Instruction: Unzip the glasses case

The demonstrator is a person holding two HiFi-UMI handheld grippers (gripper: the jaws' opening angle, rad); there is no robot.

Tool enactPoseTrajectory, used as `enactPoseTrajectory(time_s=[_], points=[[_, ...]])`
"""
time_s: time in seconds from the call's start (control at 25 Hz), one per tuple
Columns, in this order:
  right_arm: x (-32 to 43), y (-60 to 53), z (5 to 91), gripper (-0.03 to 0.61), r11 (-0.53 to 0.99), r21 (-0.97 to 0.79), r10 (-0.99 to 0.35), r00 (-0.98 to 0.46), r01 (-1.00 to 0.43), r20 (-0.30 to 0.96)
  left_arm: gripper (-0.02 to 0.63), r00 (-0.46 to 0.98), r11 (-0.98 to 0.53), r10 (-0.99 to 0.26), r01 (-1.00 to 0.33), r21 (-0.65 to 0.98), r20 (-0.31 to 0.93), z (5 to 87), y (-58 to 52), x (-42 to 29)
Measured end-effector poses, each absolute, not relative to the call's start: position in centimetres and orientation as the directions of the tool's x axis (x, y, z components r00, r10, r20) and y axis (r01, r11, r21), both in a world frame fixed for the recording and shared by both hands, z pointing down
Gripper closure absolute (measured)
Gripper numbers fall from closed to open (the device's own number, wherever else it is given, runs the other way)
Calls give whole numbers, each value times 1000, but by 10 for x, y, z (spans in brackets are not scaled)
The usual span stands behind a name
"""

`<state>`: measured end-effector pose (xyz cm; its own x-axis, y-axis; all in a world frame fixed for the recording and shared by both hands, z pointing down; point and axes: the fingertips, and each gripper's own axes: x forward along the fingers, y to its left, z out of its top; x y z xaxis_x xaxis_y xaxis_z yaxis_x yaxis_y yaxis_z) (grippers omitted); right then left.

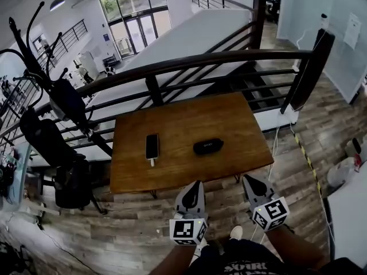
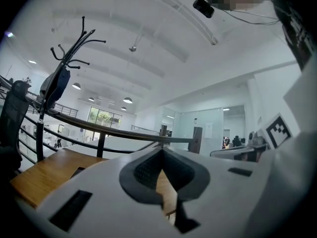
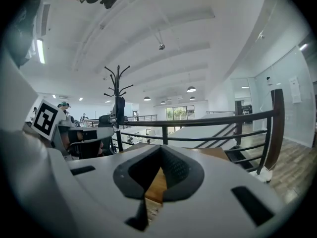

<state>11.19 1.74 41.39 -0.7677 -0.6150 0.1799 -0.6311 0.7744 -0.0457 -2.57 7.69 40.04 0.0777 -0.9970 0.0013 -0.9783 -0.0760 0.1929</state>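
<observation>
The black glasses case [image 1: 208, 146] lies zipped shut on the brown wooden table [image 1: 235, 125], right of centre. Both grippers hover side by side over the floor, short of the table's near edge and apart from the case. My left gripper [image 1: 196, 184] is shut with nothing between its pads. To its right, my right gripper [image 1: 247, 179] is also shut and empty. In the left gripper view the jaws [image 2: 161, 148] meet at their tip above the table edge [image 2: 44, 175]. The right gripper view shows closed jaws [image 3: 159, 148] and a strip of tabletop [image 3: 157, 182] behind them; the case is hidden there.
A black phone [image 1: 152, 146] lies on the table left of the case. A dark metal railing [image 1: 189, 63] runs behind the table. A coat rack [image 1: 51, 90] with bags and a chair stands at the left. A white cable [image 1: 276, 148] hangs at the table's right.
</observation>
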Motion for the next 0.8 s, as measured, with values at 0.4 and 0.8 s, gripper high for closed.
enactPoseTrajectory(time_s=[0.4,0.8], points=[[127,24,398,580,817,-32,-564,-809,-576,165,610,34,-34,-999,-982,183,0,388,95,-5],[125,30,395,580,826,-27,-553,-819,-563,156,610,19,-18,-1000,-985,170,5,382,99,-11]])
